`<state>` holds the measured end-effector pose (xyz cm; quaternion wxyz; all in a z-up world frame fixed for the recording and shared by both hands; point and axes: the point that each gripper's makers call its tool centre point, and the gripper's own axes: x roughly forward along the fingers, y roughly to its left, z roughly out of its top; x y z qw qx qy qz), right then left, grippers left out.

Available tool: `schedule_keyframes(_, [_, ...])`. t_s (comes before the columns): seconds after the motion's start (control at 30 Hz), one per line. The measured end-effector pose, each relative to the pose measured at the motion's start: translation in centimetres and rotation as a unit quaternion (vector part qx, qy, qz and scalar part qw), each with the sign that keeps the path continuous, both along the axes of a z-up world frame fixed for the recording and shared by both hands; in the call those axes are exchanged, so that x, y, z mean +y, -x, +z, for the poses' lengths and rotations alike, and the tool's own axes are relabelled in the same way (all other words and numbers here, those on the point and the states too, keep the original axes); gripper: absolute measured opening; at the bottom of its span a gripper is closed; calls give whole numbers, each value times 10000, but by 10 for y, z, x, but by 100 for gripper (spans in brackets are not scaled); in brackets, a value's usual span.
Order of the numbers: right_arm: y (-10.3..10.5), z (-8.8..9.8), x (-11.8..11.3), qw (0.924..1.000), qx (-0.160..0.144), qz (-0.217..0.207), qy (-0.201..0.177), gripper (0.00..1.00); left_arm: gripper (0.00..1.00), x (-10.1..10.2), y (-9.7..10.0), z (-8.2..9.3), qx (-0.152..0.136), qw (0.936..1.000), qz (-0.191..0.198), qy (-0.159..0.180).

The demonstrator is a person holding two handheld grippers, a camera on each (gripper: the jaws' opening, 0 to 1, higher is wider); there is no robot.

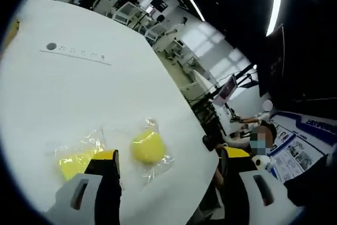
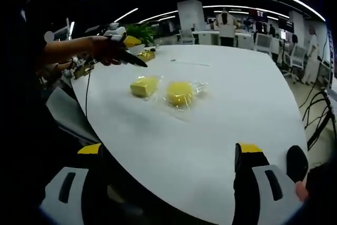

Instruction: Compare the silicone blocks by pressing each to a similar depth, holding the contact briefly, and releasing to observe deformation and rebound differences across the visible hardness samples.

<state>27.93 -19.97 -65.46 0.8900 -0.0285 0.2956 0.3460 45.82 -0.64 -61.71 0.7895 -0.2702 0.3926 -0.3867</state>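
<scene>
table (image 2: 237,104): white, carries both samples | square yellow block (image 2: 144,86) touching round yellow block (image 2: 180,93), each in clear wrap, mid-table | left gripper (image 1: 168,167) jaws spread, above table edge | right gripper (image 2: 171,156) jaws spread, off blocks

Left gripper view hovers close above the table (image 1: 63,93); right gripper view faces it from farther back.

Square yellow block (image 1: 73,163) partly behind left gripper (image 1: 168,164); table print (image 1: 81,52) too small to read.
</scene>
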Motion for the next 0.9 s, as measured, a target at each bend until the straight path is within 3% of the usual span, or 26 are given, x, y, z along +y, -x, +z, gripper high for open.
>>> schedule_keyframes(0.17, [0, 0, -3, 10000, 9, -58, 18, 92, 72, -17, -10, -23, 539, 9985, 91, -83])
schedule_keyframes(0.3, [-3, 1, -10, 9998, -90, -118, 123, 89, 67, -30, -20, -37, 1023, 9942, 321, 70])
schedule_keyframes(0.33, [-3, 2, -11, 9997, -134, -120, 141, 88, 67, -31, -23, -39, 1027, 9940, 379, 71])
schedule_keyframes(0.5, [-6, 6, -17, 9996, -150, -234, 65, 87, 64, -30, -36, -55, 1546, 9842, 853, 83])
schedule_keyframes(0.63, [-6, 4, -21, 9995, -139, -277, 79, 87, 61, -30, -40, -70, 1633, 9832, 808, -137])
schedule_keyframes(0.77, [-6, -1, -21, 9996, -82, -258, 112, 85, 58, -36, -49, -84, 1822, 9802, 772, -49])
schedule_keyframes(0.9, [-7, 0, -19, 9996, -97, -210, 134, 84, 52, -36, -58, -99, 1925, 9754, 1060, -144])
